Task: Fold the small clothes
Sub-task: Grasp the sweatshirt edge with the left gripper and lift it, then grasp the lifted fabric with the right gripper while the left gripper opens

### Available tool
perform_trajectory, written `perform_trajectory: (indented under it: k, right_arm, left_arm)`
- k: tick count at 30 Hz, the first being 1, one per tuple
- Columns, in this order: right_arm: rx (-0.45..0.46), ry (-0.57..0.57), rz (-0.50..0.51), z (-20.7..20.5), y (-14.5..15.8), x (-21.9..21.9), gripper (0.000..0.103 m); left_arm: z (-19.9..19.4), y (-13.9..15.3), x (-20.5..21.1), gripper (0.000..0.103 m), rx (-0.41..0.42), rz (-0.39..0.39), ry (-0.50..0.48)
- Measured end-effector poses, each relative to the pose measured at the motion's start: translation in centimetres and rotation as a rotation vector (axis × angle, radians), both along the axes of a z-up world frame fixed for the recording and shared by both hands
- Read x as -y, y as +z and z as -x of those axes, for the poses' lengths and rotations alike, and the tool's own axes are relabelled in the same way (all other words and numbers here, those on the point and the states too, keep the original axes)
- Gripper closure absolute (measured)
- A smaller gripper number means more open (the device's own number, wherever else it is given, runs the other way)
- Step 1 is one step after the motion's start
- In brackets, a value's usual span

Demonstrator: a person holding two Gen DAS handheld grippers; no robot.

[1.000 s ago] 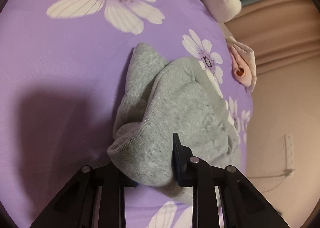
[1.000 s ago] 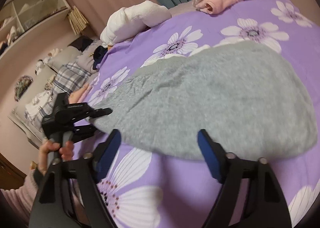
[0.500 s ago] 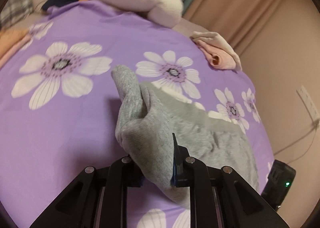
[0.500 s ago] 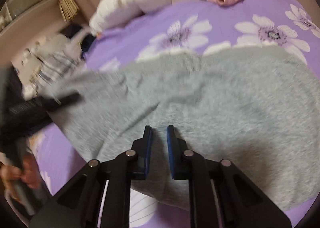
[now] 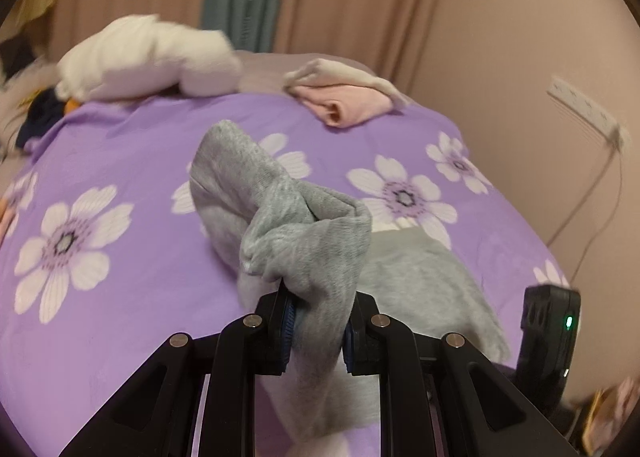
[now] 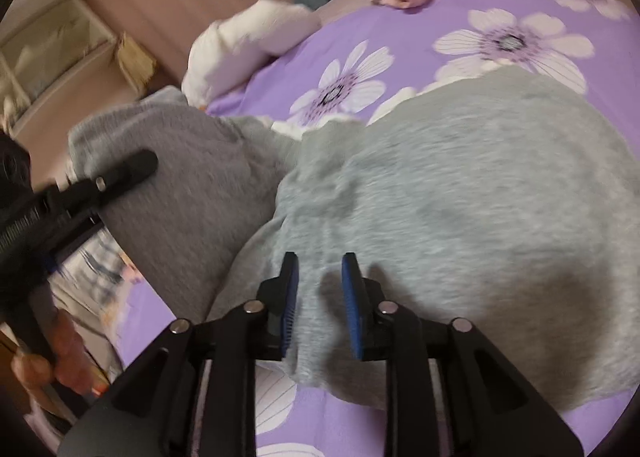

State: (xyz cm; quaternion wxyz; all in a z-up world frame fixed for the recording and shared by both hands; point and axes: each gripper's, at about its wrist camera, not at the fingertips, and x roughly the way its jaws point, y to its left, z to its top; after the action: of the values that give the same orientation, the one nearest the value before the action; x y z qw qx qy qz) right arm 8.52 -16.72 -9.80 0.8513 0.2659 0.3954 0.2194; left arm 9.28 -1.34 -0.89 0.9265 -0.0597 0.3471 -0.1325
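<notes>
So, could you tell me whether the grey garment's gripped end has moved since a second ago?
Yes: the left hand-held gripper has lifted that end of the grey garment off the purple bedspread.

Item count. One grey knitted garment [image 5: 304, 245] is in my work area. One folded pink-and-cream cloth bundle [image 5: 344, 97] lies at the far bed edge. One white padded pillow [image 5: 148, 57] sits beside it. One purple bedspread with white daisies [image 5: 132, 161] covers the bed. I operate two black tongs: left tongs [image 5: 318, 321], right tongs [image 6: 320, 301].
</notes>
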Motion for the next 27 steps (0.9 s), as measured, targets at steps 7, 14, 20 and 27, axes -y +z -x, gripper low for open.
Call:
perform_trajectory:
  k: [7, 14, 20, 27]
  right_arm:
    - [-0.006, -0.065, -0.216, 0.7, -0.1, 4.2, 0.06]
    - [-0.042, -0.099, -0.385, 0.8, -1.0, 6.5, 0.051]
    - [-0.102, -0.062, -0.623, 1.1, -2.6, 7.5, 0.037]
    - [-0.162, -0.021, -0.568, 0.8, -2.1, 6.6, 0.037]
  left_arm:
    - [0.3, -0.8, 4.2, 0.085, 0.004, -0.087, -0.091]
    - [0.3, -2.1, 6.3, 0.085, -0.023, -0.136, -0.144]
    - [0.3, -4.6, 8.4, 0.085, -0.074, -0.213, -0.209]
    - [1.2, -7.7, 10.6, 0.085, -0.087, -0.36, -0.276]
